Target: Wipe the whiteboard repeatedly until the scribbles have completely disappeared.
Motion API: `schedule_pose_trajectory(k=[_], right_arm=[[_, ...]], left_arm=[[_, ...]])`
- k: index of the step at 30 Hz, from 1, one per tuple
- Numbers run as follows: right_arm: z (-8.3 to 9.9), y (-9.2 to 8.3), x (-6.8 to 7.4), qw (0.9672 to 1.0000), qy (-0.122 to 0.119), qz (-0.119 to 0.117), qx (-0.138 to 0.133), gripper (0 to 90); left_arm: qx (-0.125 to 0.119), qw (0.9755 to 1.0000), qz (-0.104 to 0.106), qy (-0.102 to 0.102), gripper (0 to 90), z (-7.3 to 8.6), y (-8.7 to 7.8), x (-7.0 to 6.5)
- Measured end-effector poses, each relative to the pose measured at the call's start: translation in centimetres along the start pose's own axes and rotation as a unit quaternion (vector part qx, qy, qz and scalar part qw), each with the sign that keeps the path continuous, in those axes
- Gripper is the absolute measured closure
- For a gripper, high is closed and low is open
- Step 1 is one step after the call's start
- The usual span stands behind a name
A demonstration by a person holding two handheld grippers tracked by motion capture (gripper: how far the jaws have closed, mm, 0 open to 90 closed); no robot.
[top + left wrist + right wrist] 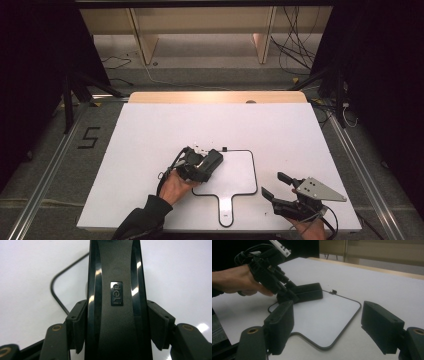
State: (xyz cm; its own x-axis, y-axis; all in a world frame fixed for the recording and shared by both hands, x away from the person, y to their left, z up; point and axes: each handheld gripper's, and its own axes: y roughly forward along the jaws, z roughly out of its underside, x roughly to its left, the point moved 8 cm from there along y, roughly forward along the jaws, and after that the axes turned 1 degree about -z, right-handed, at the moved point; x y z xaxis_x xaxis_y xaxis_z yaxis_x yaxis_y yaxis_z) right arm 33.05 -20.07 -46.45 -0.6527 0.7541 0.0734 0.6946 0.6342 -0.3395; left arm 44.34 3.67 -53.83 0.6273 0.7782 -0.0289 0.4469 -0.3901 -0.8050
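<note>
High view: the left gripper (204, 165) clamps a black, oblong plastic Dell device (214, 159) at the upper left corner of the black-outlined paddle shape (252, 170) on the white table (150, 130); its long axis points up-right. The right gripper (276, 185) stands open, apart.

Left gripper view: device (116, 302) runs straight ahead between pressing jaws.

Right gripper view: jaws gape; the device (308, 291) lies level.

Left hand-held gripper (209, 161) clamping black device (212, 160) over outlined pad (240, 175)

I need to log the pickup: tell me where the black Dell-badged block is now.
In the high view the black block sits clamped in the left gripper, over the upper left corner of the outlined paddle-shaped mat; the right gripper waits open beside the mat.
</note>
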Motion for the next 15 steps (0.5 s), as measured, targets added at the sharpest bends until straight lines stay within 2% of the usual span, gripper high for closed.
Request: schedule_pose_trajectory(k=[4,8,10,15], right_arm=[[0.0,0.0,0.0,1.0000,0.000,0.000,0.000,27.2],[0.0,0.0,0.0,1.0000,0.001,-0.001,0.001,27.2],[0.0,0.0,0.0,1.0000,0.001,-0.002,0.000,27.2],[0.0,0.0,0.0,1.0000,0.000,-0.001,0.000,27.2]], left_arm=[[0.001,0.9999,-0.009,-0.006,40.1,-0.4,0.2,0.8],[0.000,0.9999,-0.012,-0.010,40.1,-0.6,0.4,1.0],[0.001,0.9999,-0.014,-0.008,40.1,-0.5,0.4,0.9],[0.003,1.0000,-0.004,0.003,40.1,-0.2,0.1,-0.2]])
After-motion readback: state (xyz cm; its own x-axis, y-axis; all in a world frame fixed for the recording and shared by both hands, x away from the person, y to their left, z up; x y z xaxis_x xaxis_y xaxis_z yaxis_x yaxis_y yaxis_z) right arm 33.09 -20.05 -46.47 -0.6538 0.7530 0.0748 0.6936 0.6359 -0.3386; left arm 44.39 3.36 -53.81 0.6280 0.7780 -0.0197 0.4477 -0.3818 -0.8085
